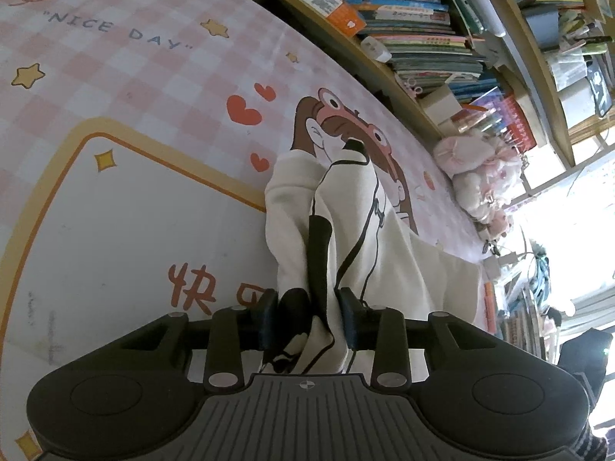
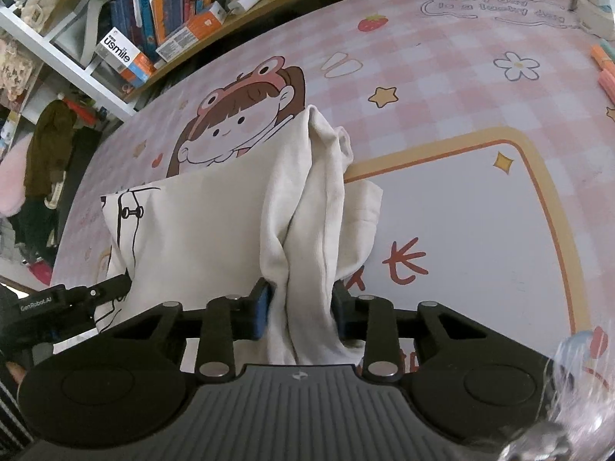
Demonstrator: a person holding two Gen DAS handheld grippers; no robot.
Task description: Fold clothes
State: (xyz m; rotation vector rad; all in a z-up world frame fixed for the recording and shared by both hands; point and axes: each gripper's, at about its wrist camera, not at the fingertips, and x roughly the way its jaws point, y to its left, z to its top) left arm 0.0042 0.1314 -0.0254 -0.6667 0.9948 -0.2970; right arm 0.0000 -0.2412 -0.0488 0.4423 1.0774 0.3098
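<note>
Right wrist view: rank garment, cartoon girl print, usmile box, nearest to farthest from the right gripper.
1. Garment: clamped in the right gripper.
2. Cartoon girl print: on the mat, just past the garment, centre-left.
3. usmile box: on the shelf beyond the mat edge, upper left.

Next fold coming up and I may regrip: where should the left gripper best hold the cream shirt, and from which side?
Probably keep it where the left gripper is now: on the bunched edge of the cream shirt beside the black trim, approached from the near side. The cloth gathers there into a thick ridge that fits between the fingers. The right gripper clamps a similar gathered fold.
</note>
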